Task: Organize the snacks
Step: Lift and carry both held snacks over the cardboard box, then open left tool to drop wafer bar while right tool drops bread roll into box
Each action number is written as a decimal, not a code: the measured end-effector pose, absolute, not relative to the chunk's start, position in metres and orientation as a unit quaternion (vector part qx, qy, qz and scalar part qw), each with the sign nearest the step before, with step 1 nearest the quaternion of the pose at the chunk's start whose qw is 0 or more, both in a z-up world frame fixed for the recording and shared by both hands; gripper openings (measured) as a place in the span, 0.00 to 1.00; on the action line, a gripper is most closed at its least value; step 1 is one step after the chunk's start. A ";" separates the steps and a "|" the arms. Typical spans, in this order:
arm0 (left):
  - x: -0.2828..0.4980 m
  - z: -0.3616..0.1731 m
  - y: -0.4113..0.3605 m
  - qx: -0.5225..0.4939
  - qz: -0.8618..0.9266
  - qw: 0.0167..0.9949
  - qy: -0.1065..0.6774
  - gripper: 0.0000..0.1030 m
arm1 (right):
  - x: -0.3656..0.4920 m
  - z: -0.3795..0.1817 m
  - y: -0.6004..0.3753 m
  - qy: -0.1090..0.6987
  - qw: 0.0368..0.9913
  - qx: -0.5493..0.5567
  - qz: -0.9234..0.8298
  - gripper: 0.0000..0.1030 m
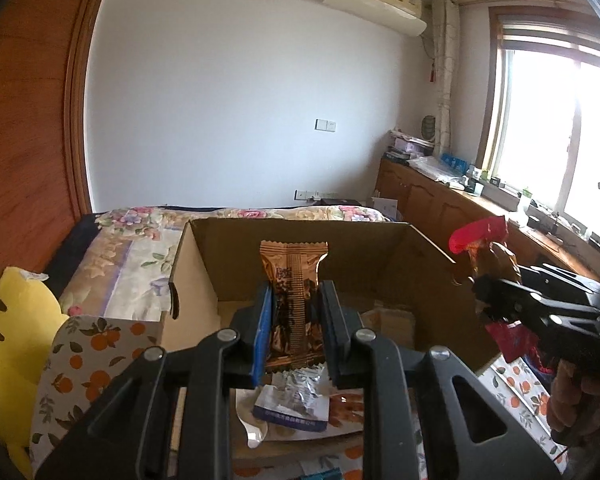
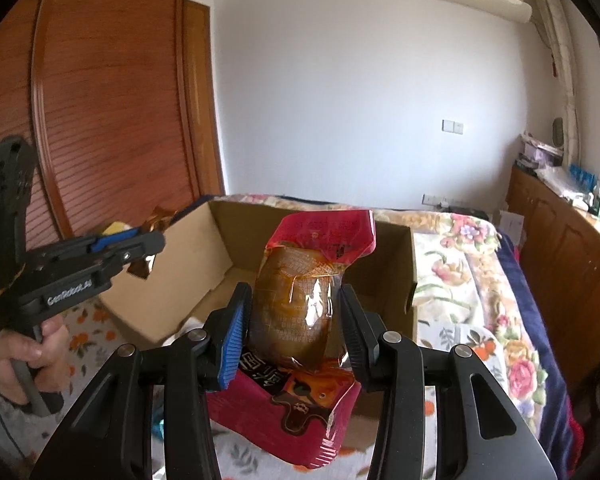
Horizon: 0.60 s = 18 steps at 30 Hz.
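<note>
We find the left claw [image 1: 294, 320] clamped on a bronze foil snack packet [image 1: 294, 300], the right claw [image 2: 296, 320] on a red-and-brown pouch [image 2: 308, 292], both poised above the open cardboard box [image 1: 204, 276] for deposit.

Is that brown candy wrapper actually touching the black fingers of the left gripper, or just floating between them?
Touching. The left wrist view shows the left gripper with both fingers pressed against the sides of the brown candy wrapper, holding it upright over the cardboard box.

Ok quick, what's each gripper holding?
Left gripper: shut on the brown packet.
Right gripper: shut on the red packet.
</note>
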State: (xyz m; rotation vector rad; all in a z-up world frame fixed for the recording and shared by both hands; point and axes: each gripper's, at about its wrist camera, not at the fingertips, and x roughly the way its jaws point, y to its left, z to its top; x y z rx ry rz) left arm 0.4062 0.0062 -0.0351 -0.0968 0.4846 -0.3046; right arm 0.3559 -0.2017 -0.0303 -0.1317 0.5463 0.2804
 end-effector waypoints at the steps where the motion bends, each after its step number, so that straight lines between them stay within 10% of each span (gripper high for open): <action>1: 0.409 -0.039 0.007 -0.052 -0.151 0.956 0.245 0.21 | 0.362 -0.032 -0.203 0.269 0.951 -0.063 0.137 0.43; 18: 0.417 -0.069 -0.007 -0.049 -0.174 0.940 0.289 0.29 | 0.399 -0.086 -0.191 0.334 0.928 -0.091 0.138 0.44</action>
